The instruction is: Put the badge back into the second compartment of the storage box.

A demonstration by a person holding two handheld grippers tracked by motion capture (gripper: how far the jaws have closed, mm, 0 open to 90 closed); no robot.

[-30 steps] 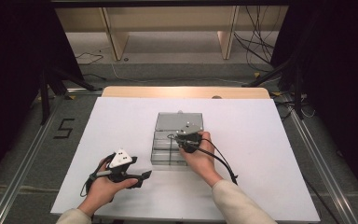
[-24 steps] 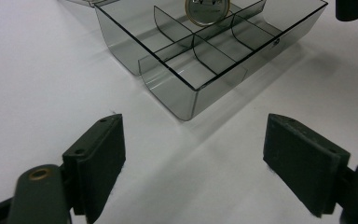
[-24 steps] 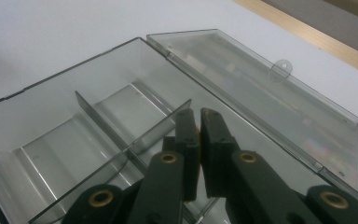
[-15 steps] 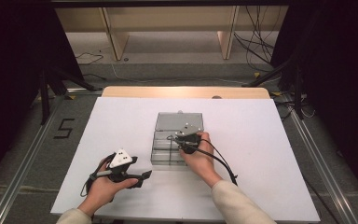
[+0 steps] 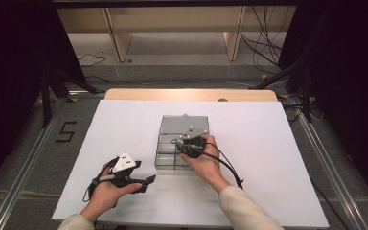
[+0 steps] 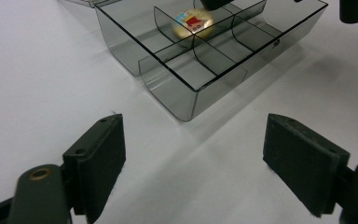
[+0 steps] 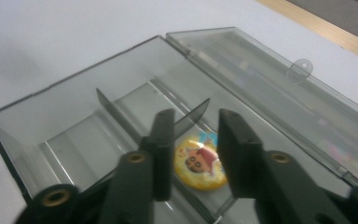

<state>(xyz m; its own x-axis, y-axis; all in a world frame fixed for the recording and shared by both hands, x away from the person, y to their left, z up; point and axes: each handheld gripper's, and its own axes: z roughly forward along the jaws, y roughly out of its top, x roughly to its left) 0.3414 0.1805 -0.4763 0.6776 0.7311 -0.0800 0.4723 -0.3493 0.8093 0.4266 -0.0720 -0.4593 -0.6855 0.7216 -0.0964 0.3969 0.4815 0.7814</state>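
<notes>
Right gripper [image 7: 193,154] is hovering over the clear divided box [image 5: 165,143], jaws partly apart with a gap, gripping nothing. The cartoon badge [image 7: 199,162] is lying in a compartment right below them. Left gripper [image 6: 193,161] is sitting wide apart and empty on the white table [image 5: 278,143], near the box.

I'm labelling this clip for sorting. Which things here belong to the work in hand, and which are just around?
In the job:
- clear divided box, lid open
- round cartoon badge lying in one compartment
- right gripper, jaws apart above the badge
- left gripper, open, resting apart from the box

Just around:
- white table sheet
- wooden shelf frame
- floor cables
</notes>
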